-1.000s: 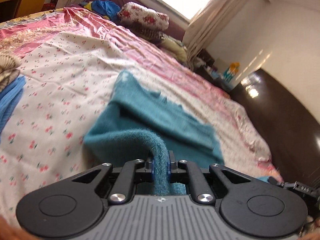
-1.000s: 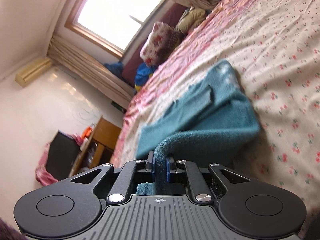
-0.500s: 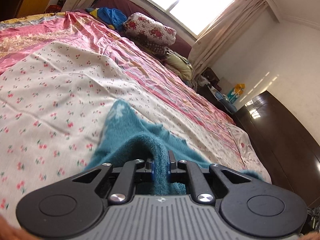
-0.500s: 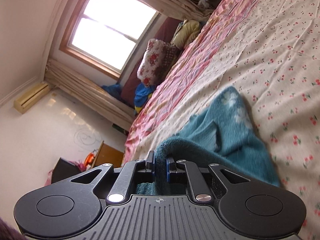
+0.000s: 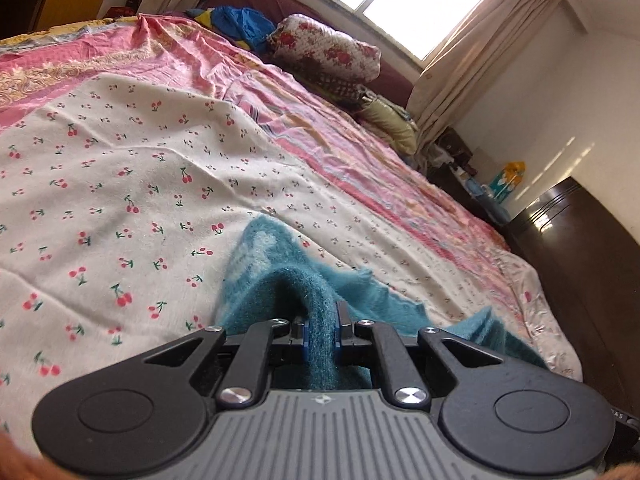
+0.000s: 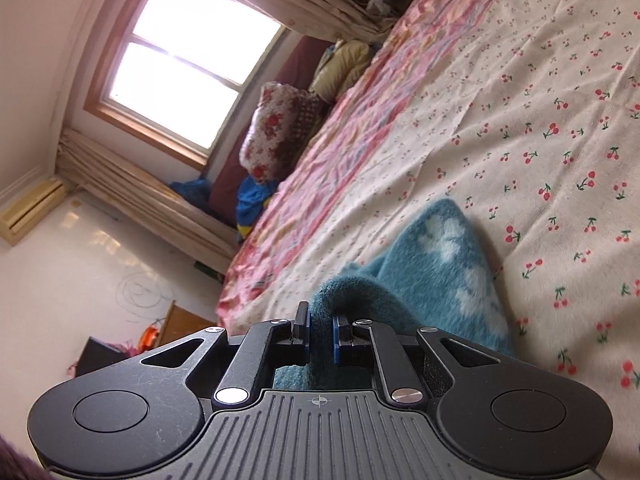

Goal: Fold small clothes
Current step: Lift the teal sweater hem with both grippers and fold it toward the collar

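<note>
Left gripper (image 5: 321, 326) and right gripper (image 6: 320, 334) both pinch the teal garment (image 6: 444, 276); judged best: carry edge level over bed (image 5: 120, 152), release together.

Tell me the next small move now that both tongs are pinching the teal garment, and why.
Probably carry both tongs forward and lower the pinched edge toward the far end of the teal garment. The left tongs and right tongs each clamp a raised fold of it, while the rest lies ahead on the cherry-print sheet, so the fold looks unfinished.

garment (image 5: 280, 280) on bedsheet (image 5: 120, 184), pillows (image 5: 324, 46) behind
</note>
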